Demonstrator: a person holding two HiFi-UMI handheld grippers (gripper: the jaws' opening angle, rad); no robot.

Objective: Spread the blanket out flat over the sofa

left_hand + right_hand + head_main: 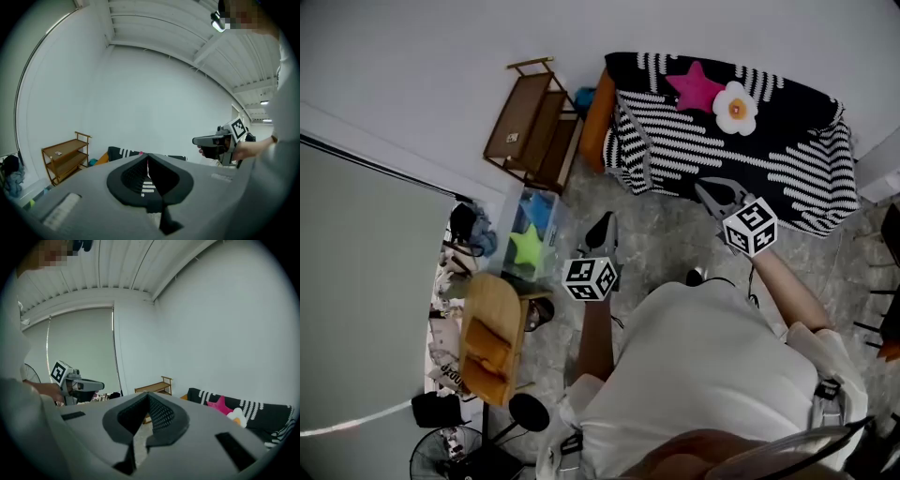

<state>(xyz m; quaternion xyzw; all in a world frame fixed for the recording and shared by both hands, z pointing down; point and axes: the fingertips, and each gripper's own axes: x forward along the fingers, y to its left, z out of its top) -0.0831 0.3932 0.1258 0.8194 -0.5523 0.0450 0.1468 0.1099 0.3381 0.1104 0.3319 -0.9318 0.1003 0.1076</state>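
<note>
Wooden shelf (pixel 530 122) near clear bin (pixel 528 234)

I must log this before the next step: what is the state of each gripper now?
Left gripper: closed, holding nothing.
Right gripper: closed, holding nothing.

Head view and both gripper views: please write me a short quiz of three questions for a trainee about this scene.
1. True or false: the left gripper or the right gripper is holding the striped blanket.
2. Which things lie on the blanket? A) a pink star cushion and a white flower cushion; B) two books; C) a folded towel.
3. Fill in: in the head view, the wooden shelf stands to the ___ of the blanket.
Key: 1 false, both grippers are shut, empty and apart from it; 2 A; 3 left.
</note>
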